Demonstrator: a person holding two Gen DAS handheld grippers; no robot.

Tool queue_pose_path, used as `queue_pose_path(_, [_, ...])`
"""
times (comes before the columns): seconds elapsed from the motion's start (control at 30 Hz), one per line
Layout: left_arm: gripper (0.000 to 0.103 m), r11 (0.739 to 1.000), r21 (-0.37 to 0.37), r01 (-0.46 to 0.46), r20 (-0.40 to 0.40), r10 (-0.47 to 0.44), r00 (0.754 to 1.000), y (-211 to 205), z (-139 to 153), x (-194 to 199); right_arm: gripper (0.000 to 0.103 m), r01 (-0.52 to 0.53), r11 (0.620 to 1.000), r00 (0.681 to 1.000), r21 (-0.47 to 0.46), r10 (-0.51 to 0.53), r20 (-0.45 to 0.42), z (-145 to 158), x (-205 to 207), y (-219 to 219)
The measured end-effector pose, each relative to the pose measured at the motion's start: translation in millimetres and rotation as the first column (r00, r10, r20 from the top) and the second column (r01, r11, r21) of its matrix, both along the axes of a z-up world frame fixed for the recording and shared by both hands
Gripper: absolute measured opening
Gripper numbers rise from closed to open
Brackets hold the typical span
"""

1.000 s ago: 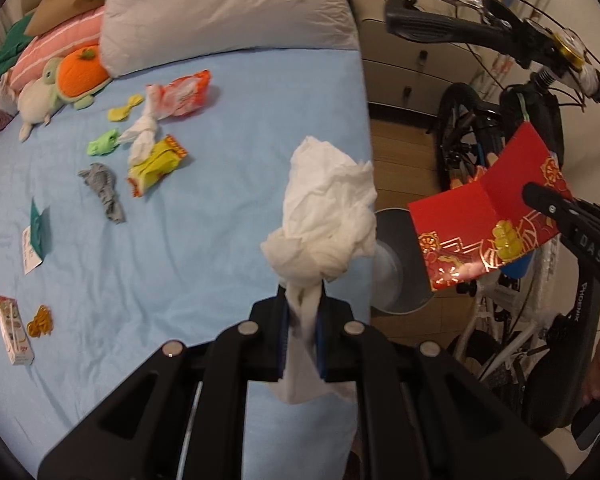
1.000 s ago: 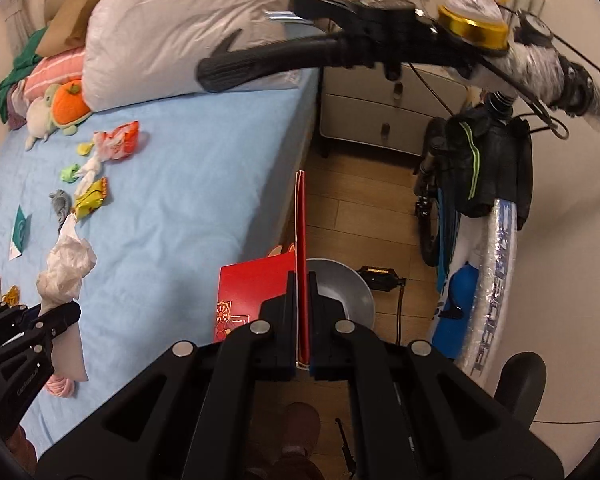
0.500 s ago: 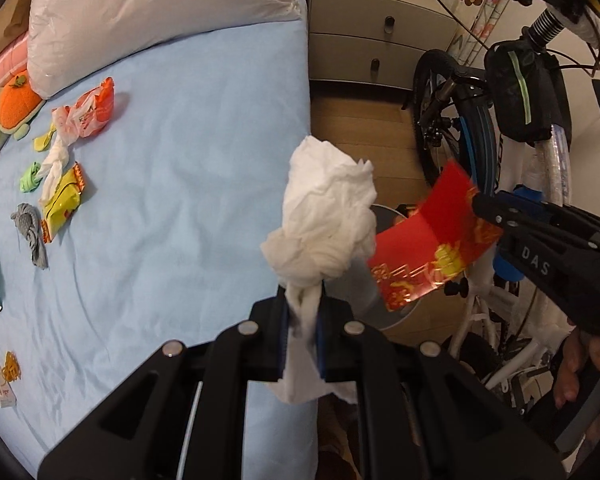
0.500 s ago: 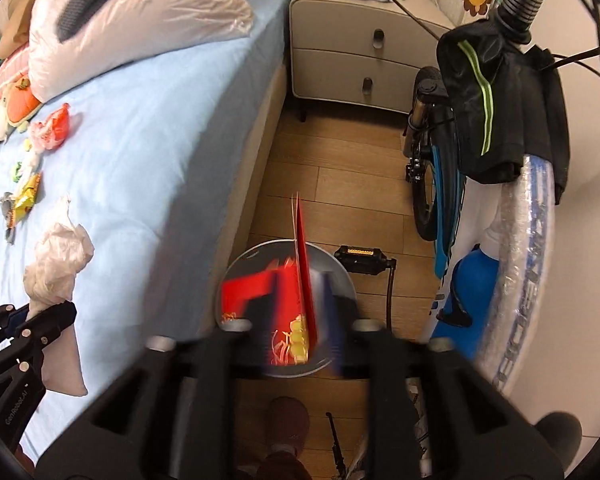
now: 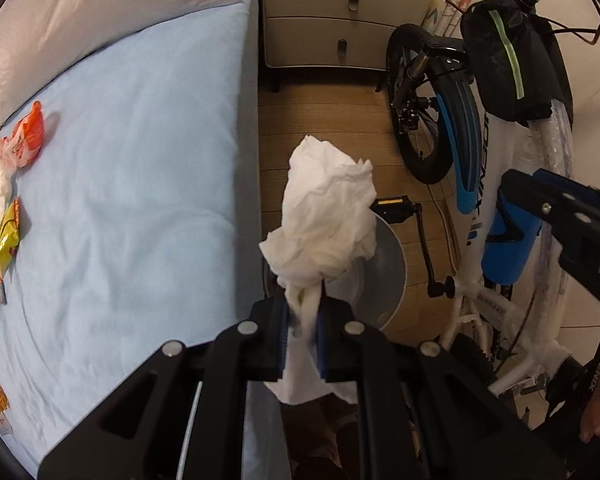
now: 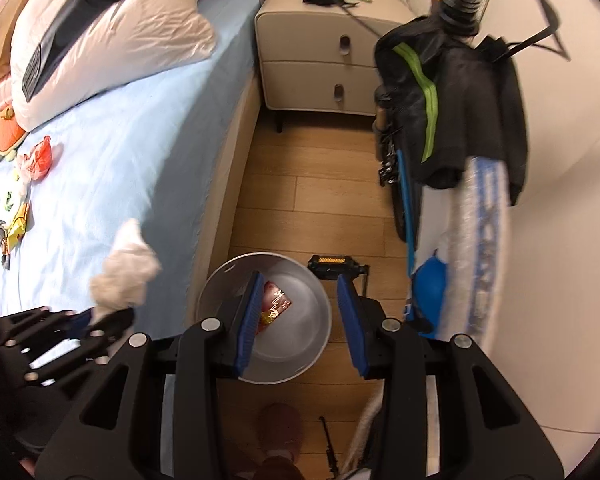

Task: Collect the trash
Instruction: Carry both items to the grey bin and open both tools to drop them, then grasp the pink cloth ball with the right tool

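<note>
My left gripper is shut on a crumpled white tissue and holds it over the bed's edge, beside the grey trash bin. In the right wrist view the tissue shows at lower left, in the left gripper. My right gripper is open and empty above the round grey bin. A red envelope lies inside the bin. More wrappers lie on the blue bed at the left.
A bicycle with a black bag stands to the right of the bin, its pedal just behind the rim. A white nightstand stands at the back. Pillows lie at the head of the bed.
My right gripper has moved over the bin and opened; the red envelope has dropped into the bin. My left gripper has carried the tissue right, toward the bed's edge.
</note>
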State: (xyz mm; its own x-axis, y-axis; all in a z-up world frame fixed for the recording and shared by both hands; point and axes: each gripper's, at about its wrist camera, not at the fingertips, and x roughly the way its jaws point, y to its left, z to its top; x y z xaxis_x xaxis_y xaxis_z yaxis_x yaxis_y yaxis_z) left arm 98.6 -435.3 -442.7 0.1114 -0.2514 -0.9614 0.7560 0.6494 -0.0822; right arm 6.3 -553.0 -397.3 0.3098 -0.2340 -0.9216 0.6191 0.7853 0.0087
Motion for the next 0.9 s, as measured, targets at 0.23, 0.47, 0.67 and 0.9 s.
queue_pose_path(0.23, [0.037, 0.999, 0.013, 0.045, -0.045, -0.044, 0.998, -32.3, -18.7, -9.5, 0.037, 0.02, 1.0, 1.0, -0.015, -0.02, -0.006, 1.8, -10.1, -12.7])
queue_pose_path(0.47, [0.061, 0.999, 0.013, 0.047, -0.01, -0.046, 0.999, -38.2, -17.9, -12.9, 0.037, 0.035, 0.999, 0.999, -0.007, -0.035, -0.015, -0.1, -22.3, -19.0])
queue_pose_path(0.67, [0.061, 0.999, 0.016, 0.029, 0.003, -0.029, 1.0, -29.2, -12.8, -10.1, 0.037, 0.004, 1.0, 1.0, 0.007, -0.003, -0.01, -0.6, -22.4, -11.6])
queue_pose_path(0.9, [0.061, 1.0, 0.021, -0.008, 0.026, 0.007, 1.0, 0.2, -1.0, -5.5, 0.037, -0.085, 0.996, 0.996, 0.036, 0.085, -0.004, 2.9, -14.3, 17.8])
